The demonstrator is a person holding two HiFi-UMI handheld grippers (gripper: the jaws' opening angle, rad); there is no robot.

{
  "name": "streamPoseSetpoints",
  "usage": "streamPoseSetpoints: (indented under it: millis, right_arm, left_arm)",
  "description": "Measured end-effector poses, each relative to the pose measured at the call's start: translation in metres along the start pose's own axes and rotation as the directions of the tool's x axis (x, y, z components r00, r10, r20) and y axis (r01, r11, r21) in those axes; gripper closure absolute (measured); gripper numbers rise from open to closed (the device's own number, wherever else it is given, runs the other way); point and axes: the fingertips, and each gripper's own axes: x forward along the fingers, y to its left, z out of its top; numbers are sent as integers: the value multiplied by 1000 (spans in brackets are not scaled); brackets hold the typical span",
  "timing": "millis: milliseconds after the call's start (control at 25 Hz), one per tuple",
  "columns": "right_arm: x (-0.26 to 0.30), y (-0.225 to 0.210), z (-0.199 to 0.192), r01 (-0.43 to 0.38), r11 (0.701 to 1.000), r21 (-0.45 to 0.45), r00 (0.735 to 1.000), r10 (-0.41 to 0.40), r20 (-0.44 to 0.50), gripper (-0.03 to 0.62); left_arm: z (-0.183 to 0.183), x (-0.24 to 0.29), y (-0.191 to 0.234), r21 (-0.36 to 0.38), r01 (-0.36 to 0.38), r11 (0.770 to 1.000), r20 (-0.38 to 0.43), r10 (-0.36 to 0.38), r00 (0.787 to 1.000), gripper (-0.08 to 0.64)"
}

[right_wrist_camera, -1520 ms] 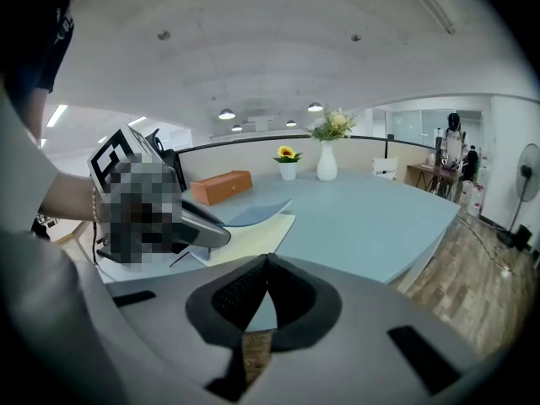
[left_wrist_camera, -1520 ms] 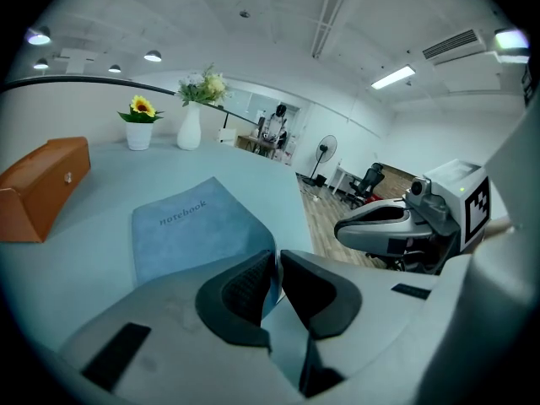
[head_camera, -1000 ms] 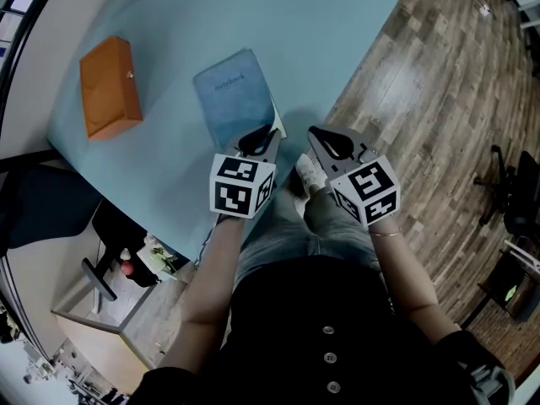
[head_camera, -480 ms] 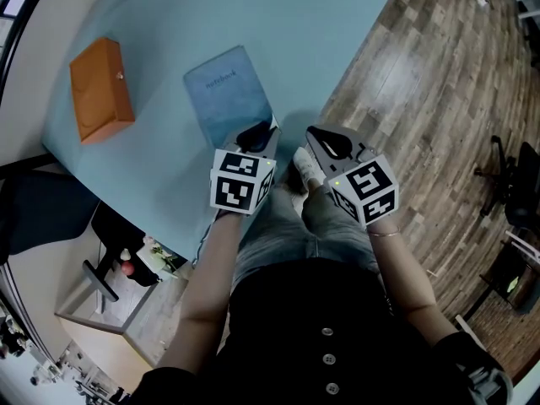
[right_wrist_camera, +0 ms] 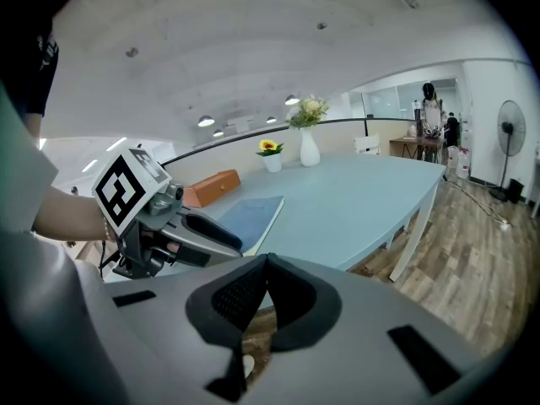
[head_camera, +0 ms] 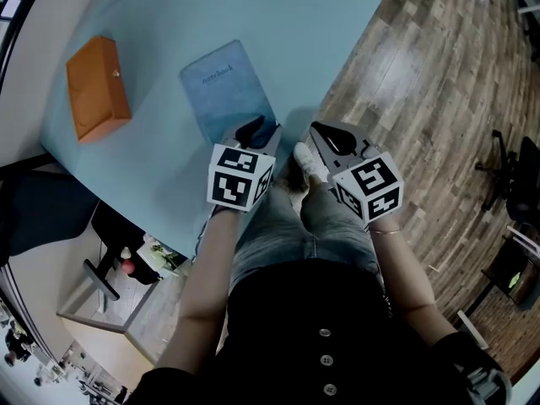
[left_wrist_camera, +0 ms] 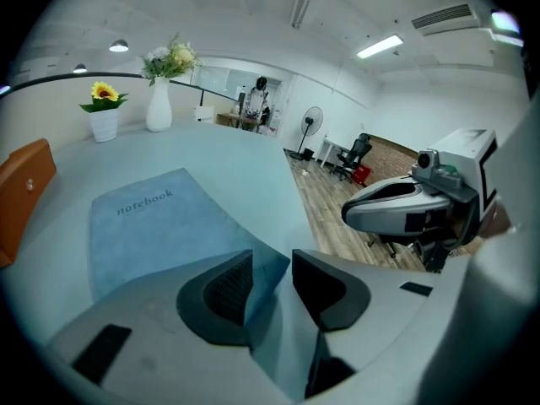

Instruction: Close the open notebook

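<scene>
Table, pale blue, one only, filling the upper left of the head view. Two forearms reaching forward side by side toward its near edge, each carrying one gripper tilted downward. Left gripper: jaws apart, just been opening, pads clear of the near corner of the notebook seen in the gap. Right gripper: jaws together, nothing between them, just off the table edge. One notebook, blue cover shut, flat on the table just ahead of the left gripper. One orange case well to its left. Two flower vases at the far edge.
</scene>
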Motion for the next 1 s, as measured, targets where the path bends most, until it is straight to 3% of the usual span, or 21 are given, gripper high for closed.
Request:
streamPoseSetpoints:
  millis: [120,560,1000]
  right_arm:
    - [1,1,1,2,1000,3,1000,-2,3,588]
    - [-1,12,35,-32,999,-34,997,35,75,588]
    - [3,26,90,-59,992,-113,984,77,163,588]
  left_arm:
    - [-1,0,-4,12,17,1000,-1,-17,1000,404]
    - [16,-29,0,-27,-7,1000,72,9,997,402]
    - [44,-77,25,-86,-103,991,214,119,970,403]
